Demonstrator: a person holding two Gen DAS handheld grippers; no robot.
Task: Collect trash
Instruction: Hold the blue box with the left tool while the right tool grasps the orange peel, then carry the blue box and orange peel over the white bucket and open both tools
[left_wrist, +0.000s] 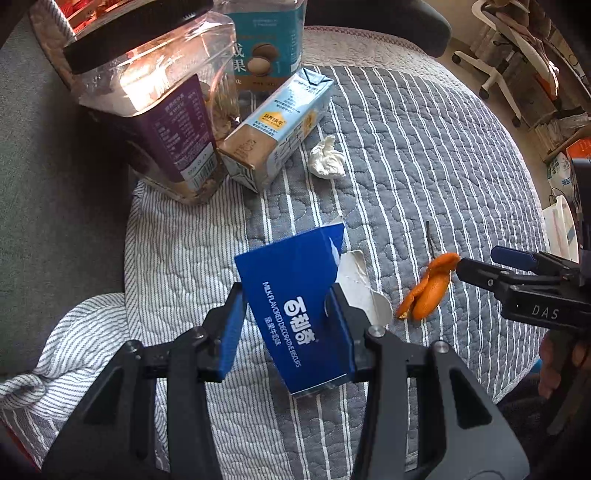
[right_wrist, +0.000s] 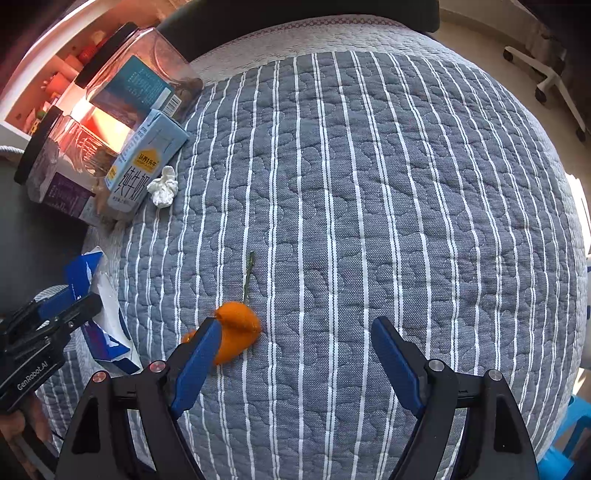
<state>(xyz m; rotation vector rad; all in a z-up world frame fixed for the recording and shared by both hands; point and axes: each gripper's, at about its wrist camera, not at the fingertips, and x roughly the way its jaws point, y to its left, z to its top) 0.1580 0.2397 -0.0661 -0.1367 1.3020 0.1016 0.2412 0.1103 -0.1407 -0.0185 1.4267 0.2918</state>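
My left gripper (left_wrist: 288, 299) is shut on an empty blue biscuit box (left_wrist: 295, 302), torn open at its far end, over the striped quilt. The box also shows in the right wrist view (right_wrist: 99, 325), held by the left gripper (right_wrist: 74, 306). An orange peel (right_wrist: 236, 332) lies on the quilt with a thin green stem (right_wrist: 248, 275) beyond it. My right gripper (right_wrist: 295, 328) is open, low over the quilt, its left fingertip touching the peel's left side. In the left wrist view the peel (left_wrist: 428, 288) lies at the right gripper's tip (left_wrist: 476, 264). A crumpled white tissue (left_wrist: 327, 158) lies by a milk carton.
A light blue milk carton (left_wrist: 277, 129) lies on its side against two clear jars (left_wrist: 147, 103) with black lids at the quilt's far left. The grey striped quilt (right_wrist: 369, 184) covers a rounded surface. A white office chair (left_wrist: 506, 55) stands on the floor beyond.
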